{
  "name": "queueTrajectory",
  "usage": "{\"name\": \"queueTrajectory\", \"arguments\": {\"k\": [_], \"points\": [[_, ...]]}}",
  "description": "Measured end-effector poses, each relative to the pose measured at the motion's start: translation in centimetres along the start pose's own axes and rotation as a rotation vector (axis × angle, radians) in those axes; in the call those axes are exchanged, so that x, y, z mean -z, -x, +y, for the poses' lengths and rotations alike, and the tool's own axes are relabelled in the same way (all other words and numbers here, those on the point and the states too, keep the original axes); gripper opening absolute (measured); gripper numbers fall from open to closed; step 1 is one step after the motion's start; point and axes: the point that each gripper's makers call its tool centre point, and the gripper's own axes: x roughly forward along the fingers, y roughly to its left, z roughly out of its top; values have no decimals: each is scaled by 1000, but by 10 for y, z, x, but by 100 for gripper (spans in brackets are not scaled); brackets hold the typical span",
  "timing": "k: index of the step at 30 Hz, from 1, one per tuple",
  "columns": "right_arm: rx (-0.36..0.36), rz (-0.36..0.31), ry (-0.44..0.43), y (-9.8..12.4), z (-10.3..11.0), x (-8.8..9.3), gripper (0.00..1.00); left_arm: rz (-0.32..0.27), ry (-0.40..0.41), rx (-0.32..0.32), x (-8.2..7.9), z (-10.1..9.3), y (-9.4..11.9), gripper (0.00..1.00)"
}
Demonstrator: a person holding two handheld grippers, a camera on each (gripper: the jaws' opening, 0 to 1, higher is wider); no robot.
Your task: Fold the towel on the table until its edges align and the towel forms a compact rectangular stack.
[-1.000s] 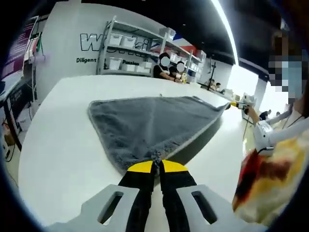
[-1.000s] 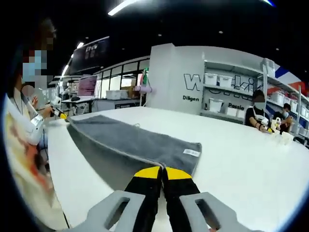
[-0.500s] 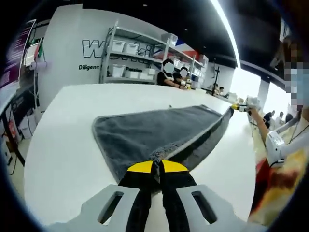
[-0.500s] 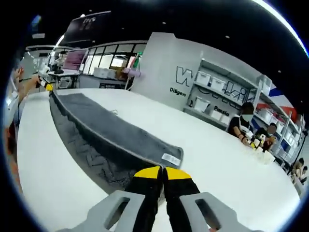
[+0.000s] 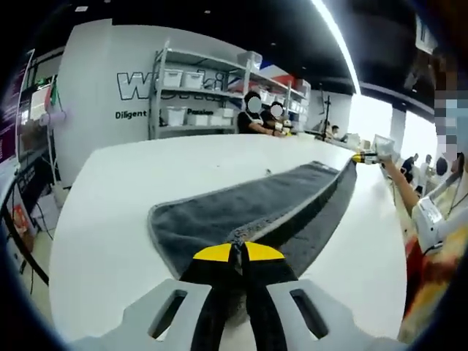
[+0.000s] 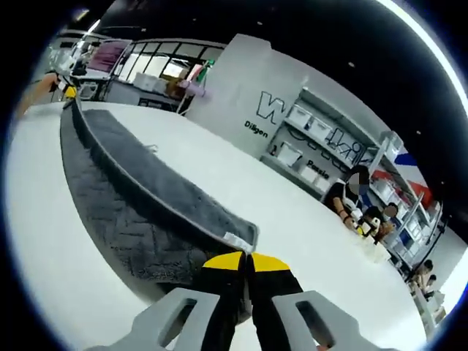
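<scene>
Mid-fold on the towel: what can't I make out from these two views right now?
- Left gripper view: the towel corner under the left claw is covered by its yellow tips.
- Right gripper view: the right claw likewise hides its corner; the towel's white label is too small to read.
- Both views: the table under the lifted fold is hidden.

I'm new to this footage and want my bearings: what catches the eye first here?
The grey towel stretched along the white table, half folded over itself. Each end is pinched: the left gripper is shut on its near edge, and the right gripper on the opposite end. Behind stand shelves of white bins against a lettered wall.
</scene>
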Motion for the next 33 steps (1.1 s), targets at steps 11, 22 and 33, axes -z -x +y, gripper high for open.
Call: {"name": "queueTrajectory", "arguments": {"k": [11,22,33], "points": [[40,18,25,-26,-8,-8,0,-10,-32,2,-16,19,-17,4],[78,1,50,-44,-22,-30,0,11,-85,-27,-32,37,-35,4],[119,-15,96,-66,-36,-56,0,3,-124,-57,-50,55,-44,4]]}}
